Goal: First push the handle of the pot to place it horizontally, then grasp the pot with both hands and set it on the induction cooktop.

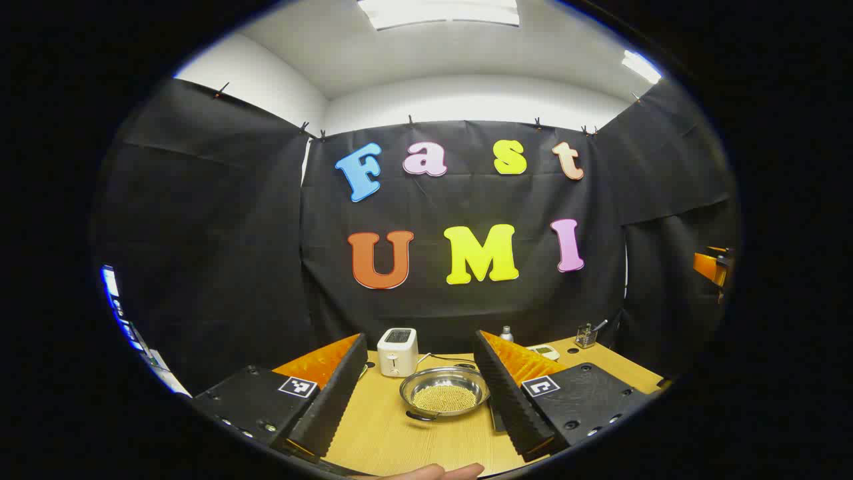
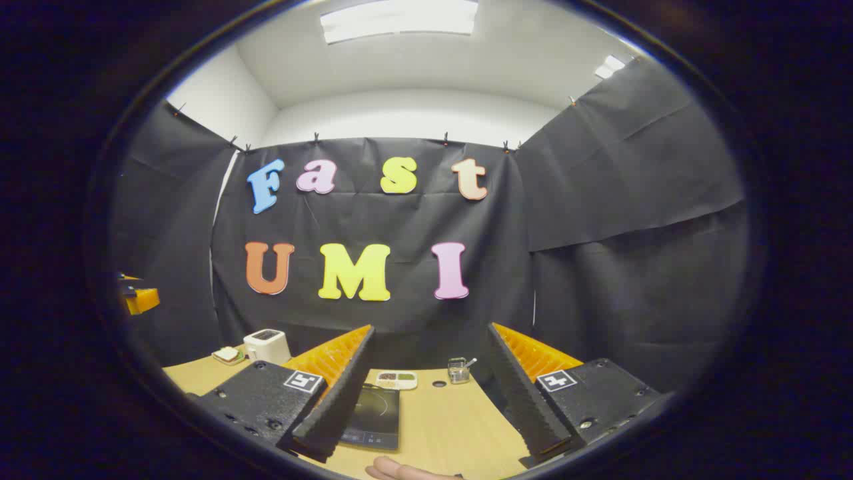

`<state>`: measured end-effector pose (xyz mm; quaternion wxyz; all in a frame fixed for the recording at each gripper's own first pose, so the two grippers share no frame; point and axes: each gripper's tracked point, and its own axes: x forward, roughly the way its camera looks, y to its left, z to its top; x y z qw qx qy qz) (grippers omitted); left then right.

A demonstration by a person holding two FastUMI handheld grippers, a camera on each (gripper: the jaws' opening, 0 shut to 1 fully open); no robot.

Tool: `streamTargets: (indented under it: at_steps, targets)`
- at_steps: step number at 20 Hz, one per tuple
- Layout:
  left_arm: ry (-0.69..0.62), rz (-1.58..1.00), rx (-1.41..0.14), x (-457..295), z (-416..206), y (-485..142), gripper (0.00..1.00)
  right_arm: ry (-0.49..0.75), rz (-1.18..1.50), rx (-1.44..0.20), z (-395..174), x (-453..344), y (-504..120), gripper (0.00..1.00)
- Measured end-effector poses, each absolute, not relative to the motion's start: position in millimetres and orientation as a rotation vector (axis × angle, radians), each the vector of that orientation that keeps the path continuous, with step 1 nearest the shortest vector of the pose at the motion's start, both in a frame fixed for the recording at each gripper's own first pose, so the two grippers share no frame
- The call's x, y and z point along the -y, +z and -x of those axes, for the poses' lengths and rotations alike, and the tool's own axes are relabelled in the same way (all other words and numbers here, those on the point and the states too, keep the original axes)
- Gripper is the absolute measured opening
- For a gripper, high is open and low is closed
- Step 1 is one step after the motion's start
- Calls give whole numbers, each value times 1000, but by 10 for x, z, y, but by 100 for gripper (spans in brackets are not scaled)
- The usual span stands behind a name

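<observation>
A booth of black cloth walls under a white ceiling enclosed a light wooden worktop (image 1: pixel 380 433). Toward its far edge sat a black flat induction cooktop (image 2: pixel 372 417), then a round steel pot (image 1: pixel 444 393) holding yellowish grains, and a small white toaster (image 1: pixel 397 351) behind it. The left gripper (image 1: pixel 423 400) and right gripper (image 2: pixel 426 407) both hovered spread wide, holding nothing.

Steel pot (image 1: pixel 444 392) upright beside cooktop (image 2: pixel 373 416)
</observation>
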<state>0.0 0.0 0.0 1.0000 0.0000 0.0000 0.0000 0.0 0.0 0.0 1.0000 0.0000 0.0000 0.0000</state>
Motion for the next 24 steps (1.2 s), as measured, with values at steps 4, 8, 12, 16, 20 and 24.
streamTargets:
  at_steps: [4,8,12,16,20,24]
  targets:
    - [-16,13,6,21,5,4,96,5,1,-11,13,6,-24,99]
    - [-61,33,-17,136,-13,-75,96,14,-8,-22,-11,0,-72,99]
    - [-71,16,-26,159,-53,-153,96,20,-5,-25,-39,9,-116,98]
    - [-101,21,-50,261,-123,-285,96,21,-3,-39,-69,10,-204,98]
    - [-101,-2,-37,269,-215,-350,96,19,-13,-53,-109,31,-272,99]
    - [-124,-61,-137,382,-305,-728,52,15,-20,-52,-140,53,-296,99]
